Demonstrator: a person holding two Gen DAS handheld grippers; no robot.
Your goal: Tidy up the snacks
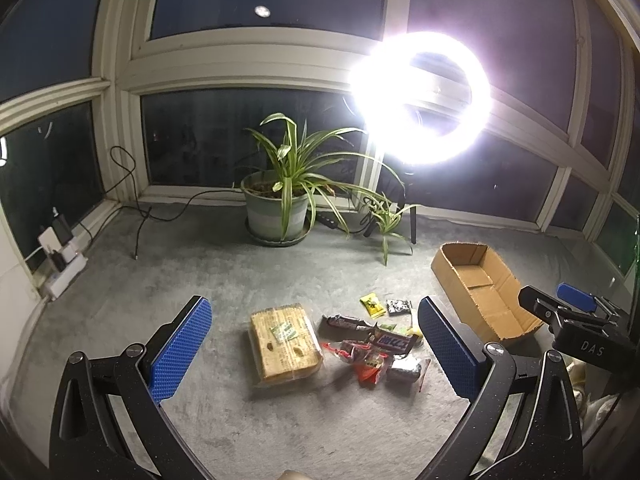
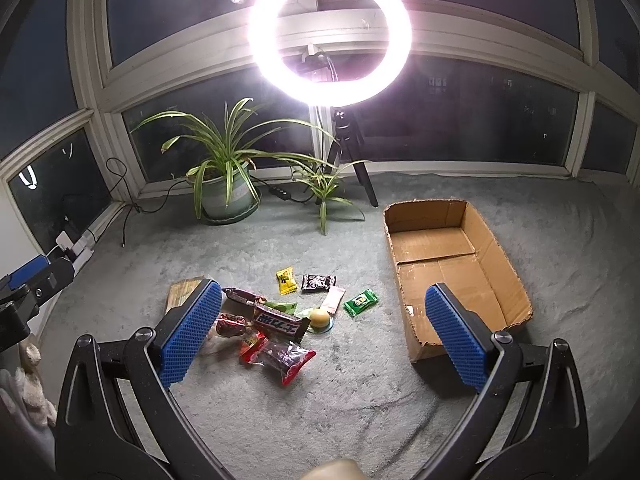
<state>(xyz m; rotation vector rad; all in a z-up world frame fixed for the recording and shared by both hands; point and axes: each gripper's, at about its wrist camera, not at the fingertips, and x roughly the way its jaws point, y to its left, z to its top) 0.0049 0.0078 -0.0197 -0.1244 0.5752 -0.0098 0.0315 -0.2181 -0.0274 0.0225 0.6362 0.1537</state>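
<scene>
**Snacks still loose, box still empty**

Nothing looks sorted yet. The snacks point(image 2: 276, 320) lie in a loose heap on the carpet point(image 2: 320, 420), just left of the cardboard box point(image 2: 496, 248), which holds nothing. A cracker pack point(image 1: 285, 342) sits at the heap's left side. The left claw point(image 1: 316, 344) hovers released above the pile; the right claw point(image 2: 324, 328) is likewise spread wide and holds nothing. By my reading, every item remains to be moved into the box.
</scene>
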